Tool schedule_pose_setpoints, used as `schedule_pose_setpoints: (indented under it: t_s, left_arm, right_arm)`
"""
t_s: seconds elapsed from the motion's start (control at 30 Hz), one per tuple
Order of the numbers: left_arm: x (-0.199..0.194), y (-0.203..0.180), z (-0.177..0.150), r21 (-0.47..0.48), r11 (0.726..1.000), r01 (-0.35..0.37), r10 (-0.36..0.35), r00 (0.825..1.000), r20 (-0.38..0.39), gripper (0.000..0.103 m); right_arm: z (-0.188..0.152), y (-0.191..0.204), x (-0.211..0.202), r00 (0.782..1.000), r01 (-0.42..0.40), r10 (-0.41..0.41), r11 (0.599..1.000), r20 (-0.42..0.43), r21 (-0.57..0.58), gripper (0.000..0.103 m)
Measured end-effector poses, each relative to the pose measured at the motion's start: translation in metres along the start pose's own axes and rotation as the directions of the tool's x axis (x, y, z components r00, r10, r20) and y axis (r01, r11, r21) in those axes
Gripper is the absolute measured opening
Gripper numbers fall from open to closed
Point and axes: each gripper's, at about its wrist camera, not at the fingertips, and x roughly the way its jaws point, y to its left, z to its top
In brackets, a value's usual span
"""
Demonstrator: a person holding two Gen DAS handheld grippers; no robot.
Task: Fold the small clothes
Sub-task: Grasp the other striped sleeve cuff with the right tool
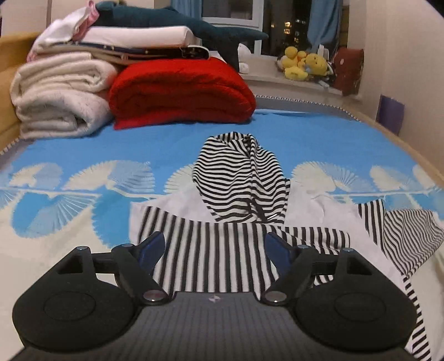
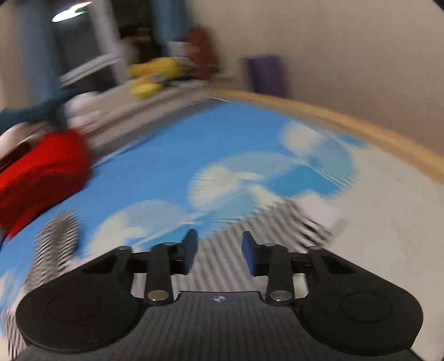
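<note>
Left wrist view, listed from my left across to my right:

- Cream blankets (image 1: 58, 94), thick and fleecy, rolled and stacked at the far left of the bed.
- Red blanket (image 1: 180, 89), plush, folded into a rounded block just beside the cream ones.
- Dark teal plush shark (image 1: 177, 20), lying on top of the stack of folded linen.
- Bedspread (image 1: 83, 144), flat woven cotton, bright blue with white fan-shaped prints, cream nearer me.
- Left gripper (image 1: 214, 247), black body with blue pads; I have it released, jaws spread wide, nothing between them. It hangs over the near striped edge of the garment; I cannot tell whether it touches.
- Striped garment (image 1: 238, 177), thin black-and-white jersey with plain white panels, spread mid-bed ahead of the gripper, one part bunched into an upright hump, another flap trailing to the right.
- Yellow plush toys (image 1: 302, 64), on the windowsill beyond the bed.

Right wrist view, heavily motion-blurred:

- The red blanket (image 2: 41, 177), a smear at far left.
- The striped garment (image 2: 236, 225), its striped cloth under and ahead of the jaws; a second striped blur sits at lower left.
- Right gripper (image 2: 219, 250), same black and blue build, released, jaws moderately apart and holding nothing.
- Wooden bed rail (image 2: 360, 127), tan, curving along the right edge.
</note>
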Motion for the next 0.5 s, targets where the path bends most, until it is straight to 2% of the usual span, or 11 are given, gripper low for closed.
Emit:
schedule_pose_setpoints:
  t_s: [0.03,0.13,0.27,0.3,0.37,0.5]
  left_arm:
    - [0.006,0.0,0.002,-0.003,1.0,0.001,-0.001,1.0,-0.021,0.083]
    - [0.018,0.0,0.006,0.002,1.0,0.016,-0.016,1.0,-0.011,0.083]
    - [0.04,0.004,0.008,-0.037,0.999,0.029,-0.032,0.997,-0.064,0.083]
    - [0.043,0.006,0.008,-0.053,0.998,0.035,-0.039,0.996,-0.077,0.083]
    - [0.05,0.006,0.007,-0.057,0.998,0.035,-0.04,0.995,-0.091,0.083]
    - [0.057,0.002,0.004,-0.028,0.999,0.042,-0.045,0.993,-0.106,0.083]
  right_arm:
    - [0.0,-0.019,0.011,1.0,0.02,-0.02,0.998,-0.016,0.054,0.034]
    - [-0.009,-0.062,0.038,0.995,0.074,-0.061,0.982,-0.079,0.176,0.035]
    - [-0.017,-0.091,0.071,0.986,0.095,-0.049,0.949,-0.158,0.3,0.036]
    - [-0.018,-0.094,0.077,0.986,0.094,-0.044,0.944,-0.163,0.315,0.036]
    - [-0.021,-0.092,0.089,0.981,0.136,-0.084,0.939,-0.174,0.316,0.039]
    - [-0.024,-0.092,0.113,0.98,0.135,-0.081,0.942,-0.181,0.306,0.041]
